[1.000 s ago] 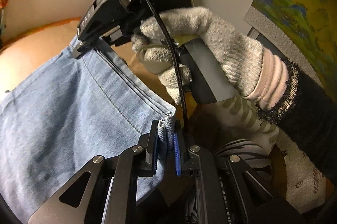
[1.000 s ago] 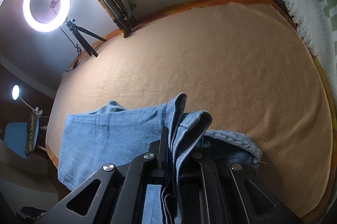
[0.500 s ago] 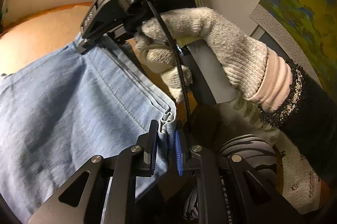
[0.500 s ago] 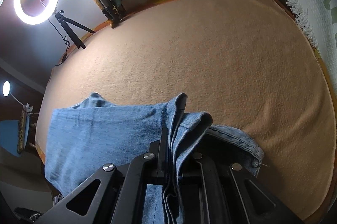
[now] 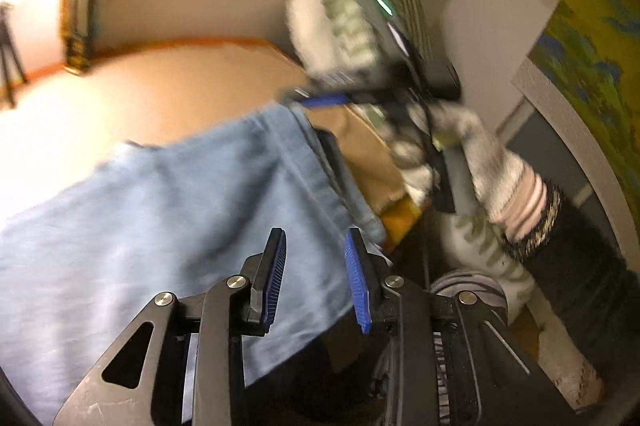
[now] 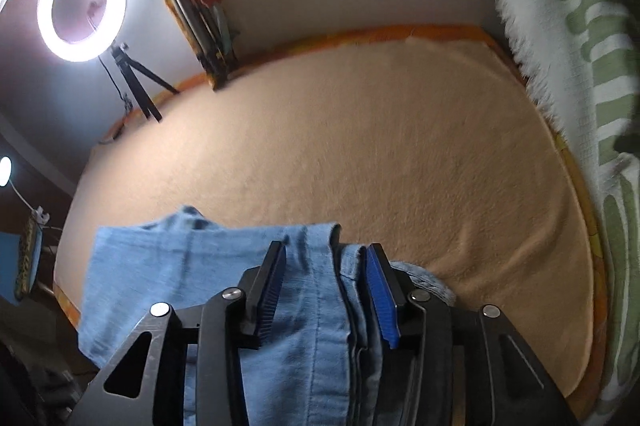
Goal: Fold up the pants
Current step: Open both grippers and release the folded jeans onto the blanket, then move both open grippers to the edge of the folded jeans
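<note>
Right wrist: tongs (image 6: 326, 288) agape over pants (image 6: 192, 266) edge, blanket (image 6: 400, 153) beyond.

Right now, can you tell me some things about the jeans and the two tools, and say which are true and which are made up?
1. The left tool is open, its pads apart over the jeans. True.
2. The right tool is squeezed shut on the jeans. False: its pads stand apart, with denim lying between them.
3. The jeans are black. False: they are light blue.
4. The ring light is glowing. True.
5. The jeans lie on a peach blanket. True.
</note>
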### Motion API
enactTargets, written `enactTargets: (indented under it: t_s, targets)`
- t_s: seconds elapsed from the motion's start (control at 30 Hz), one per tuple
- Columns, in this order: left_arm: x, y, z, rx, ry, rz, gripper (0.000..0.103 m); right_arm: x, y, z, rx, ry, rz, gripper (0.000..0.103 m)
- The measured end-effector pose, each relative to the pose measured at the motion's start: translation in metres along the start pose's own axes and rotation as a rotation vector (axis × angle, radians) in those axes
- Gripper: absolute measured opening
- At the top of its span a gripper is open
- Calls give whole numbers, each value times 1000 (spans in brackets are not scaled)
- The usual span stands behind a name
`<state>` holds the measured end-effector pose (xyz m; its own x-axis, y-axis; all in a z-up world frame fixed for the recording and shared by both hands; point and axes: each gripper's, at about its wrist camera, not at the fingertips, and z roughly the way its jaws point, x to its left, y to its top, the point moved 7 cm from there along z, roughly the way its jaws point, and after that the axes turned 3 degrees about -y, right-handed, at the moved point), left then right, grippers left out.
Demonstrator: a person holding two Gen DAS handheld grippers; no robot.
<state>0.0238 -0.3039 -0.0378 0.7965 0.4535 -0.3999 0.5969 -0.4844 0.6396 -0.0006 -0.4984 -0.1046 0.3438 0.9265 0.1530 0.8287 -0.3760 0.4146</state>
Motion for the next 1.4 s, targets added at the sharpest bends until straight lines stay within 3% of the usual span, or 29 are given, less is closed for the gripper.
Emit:
enactTargets:
  t_s: [0.37,0.63,0.67,0.77,0.9,1.03,1.17,1.33,1.4]
  targets:
    - [58,28,-156,-212,253,-68,29,49,-10,-58,-102,118,-48,46]
    - [42,64,-252,-326,388,-40,29,91,-11,-76,-139,217,-94,46]
    - [37,69,-261,-337,391,-37,30,97,-11,-77,-141,233,-97,46]
    - [30,83,-279,-359,391,-53,45,116,-12,-81,-144,287,-115,48]
    - [32,80,-277,-373,416,-58,45,147,-19,-79,-134,332,-166,48]
    - [57,51,-257,-350,395,-143,45,185,-30,-68,-93,381,-230,48]
    - [93,7,-234,-318,398,-249,45,222,-43,-57,-53,412,-301,48]
    - [140,-58,-205,-265,461,-350,45,270,-63,-31,4,430,-394,48]
    - [156,-86,-193,-234,502,-371,45,290,-70,-18,24,431,-430,42]
